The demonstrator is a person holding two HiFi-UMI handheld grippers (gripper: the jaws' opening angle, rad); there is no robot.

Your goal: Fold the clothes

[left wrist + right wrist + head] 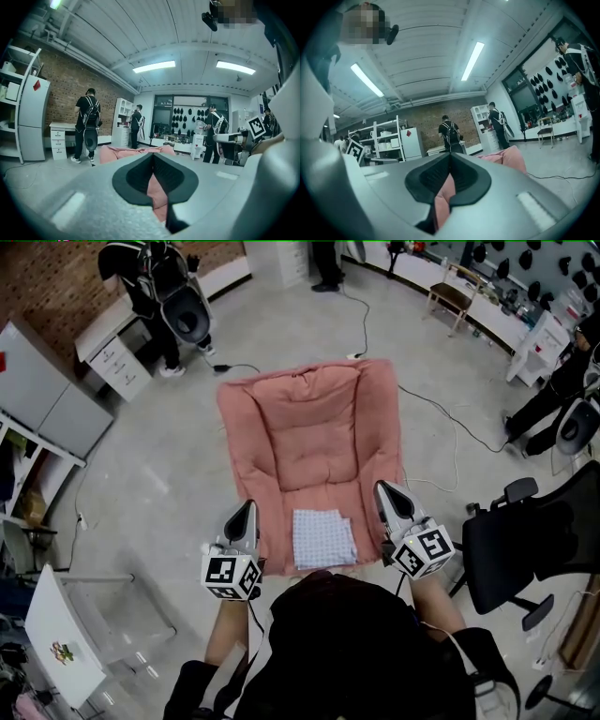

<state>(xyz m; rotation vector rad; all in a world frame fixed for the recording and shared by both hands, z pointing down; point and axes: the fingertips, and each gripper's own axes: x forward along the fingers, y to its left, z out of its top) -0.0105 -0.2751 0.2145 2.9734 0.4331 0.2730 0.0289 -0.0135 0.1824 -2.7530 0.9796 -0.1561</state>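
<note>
Folded checked cloth (324, 538) was laid on the near end of a pink cushion (309, 427) spread on the floor (169, 456). Left gripper (249, 506) and right gripper (382, 487) were held on either side of it, fingers pressed together on nothing.

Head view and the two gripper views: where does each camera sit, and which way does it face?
Head view: on the person's head, looking steeply down at the pink cushion and folded checked cloth; shows the left hand-held gripper and right hand-held gripper.
Left gripper view: on the left one, looking level across the room; shows its shut jaws.
Right gripper view: likewise, on the right one.
Shared: all three show the cushion.
</note>
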